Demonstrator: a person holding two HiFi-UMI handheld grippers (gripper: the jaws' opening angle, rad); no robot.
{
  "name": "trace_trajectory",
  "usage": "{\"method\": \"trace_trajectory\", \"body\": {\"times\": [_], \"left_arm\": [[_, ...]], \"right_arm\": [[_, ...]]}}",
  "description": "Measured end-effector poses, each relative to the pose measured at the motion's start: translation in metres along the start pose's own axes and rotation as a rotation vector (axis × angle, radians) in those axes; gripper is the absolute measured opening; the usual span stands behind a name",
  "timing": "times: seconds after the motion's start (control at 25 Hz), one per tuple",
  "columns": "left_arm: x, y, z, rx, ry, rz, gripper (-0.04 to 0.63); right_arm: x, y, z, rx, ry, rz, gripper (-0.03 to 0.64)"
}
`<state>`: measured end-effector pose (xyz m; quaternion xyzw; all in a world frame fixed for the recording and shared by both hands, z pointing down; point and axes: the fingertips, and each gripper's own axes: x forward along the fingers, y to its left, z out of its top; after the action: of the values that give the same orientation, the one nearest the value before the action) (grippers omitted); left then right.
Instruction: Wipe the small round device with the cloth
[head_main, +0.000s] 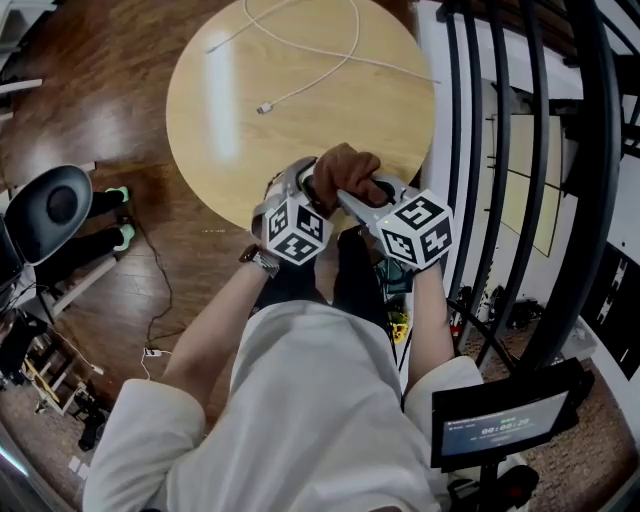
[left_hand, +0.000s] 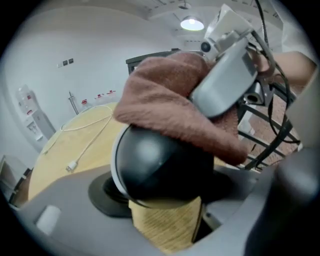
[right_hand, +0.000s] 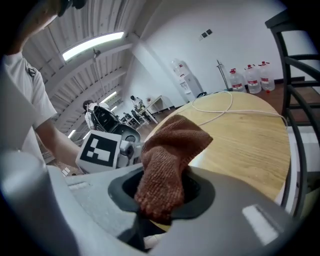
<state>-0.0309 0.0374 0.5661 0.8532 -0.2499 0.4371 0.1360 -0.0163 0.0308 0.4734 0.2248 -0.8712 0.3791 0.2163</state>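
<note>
The device (left_hand: 160, 167), a dark ball, sat clamped between the widely spread jaws of the left gripper (head_main: 297, 190). It was held just above the table's (head_main: 300, 110) near edge, probably to leave its top exposed. The right gripper (head_main: 352, 195) pinched the cloth (left_hand: 170, 110), which draped over the device's top from the right, apparently for rubbing.

Free room over round table (head_main: 220, 130) (white cable (head_main: 266, 107) on far half), black railing (head_main: 592, 120) close at right.
</note>
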Motion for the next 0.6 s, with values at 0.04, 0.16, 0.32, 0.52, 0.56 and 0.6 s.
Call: {"method": "trace_trajectory", "body": {"times": [0.04,0.16,0.32,0.52,0.56,0.6], "left_arm": [[0.0,0.0,0.0,0.0,0.001,0.0,0.382],[-0.001,0.001,-0.001,0.0,-0.001,-0.002,0.382],[-0.002,0.001,0.0,-0.001,-0.005,-0.005,0.382],[-0.001,0.003,-0.001,-0.001,-0.006,-0.003,0.382],[-0.001,0.003,-0.001,0.0,-0.005,-0.004,0.382],[0.0,0.003,-0.001,0.0,-0.004,-0.006,0.382]], "right_arm": [[0.0,-0.004,-0.005,0.004,0.013,-0.019,0.104],[0.003,-0.013,-0.014,0.014,0.047,-0.056,0.104],[0.013,-0.028,-0.02,0.028,0.081,-0.098,0.104],[0.031,-0.05,-0.03,0.049,0.146,-0.114,0.104],[0.034,-0.054,-0.033,0.05,0.158,-0.117,0.104],[0.037,-0.058,-0.036,0.051,0.169,-0.12,0.104]]}}
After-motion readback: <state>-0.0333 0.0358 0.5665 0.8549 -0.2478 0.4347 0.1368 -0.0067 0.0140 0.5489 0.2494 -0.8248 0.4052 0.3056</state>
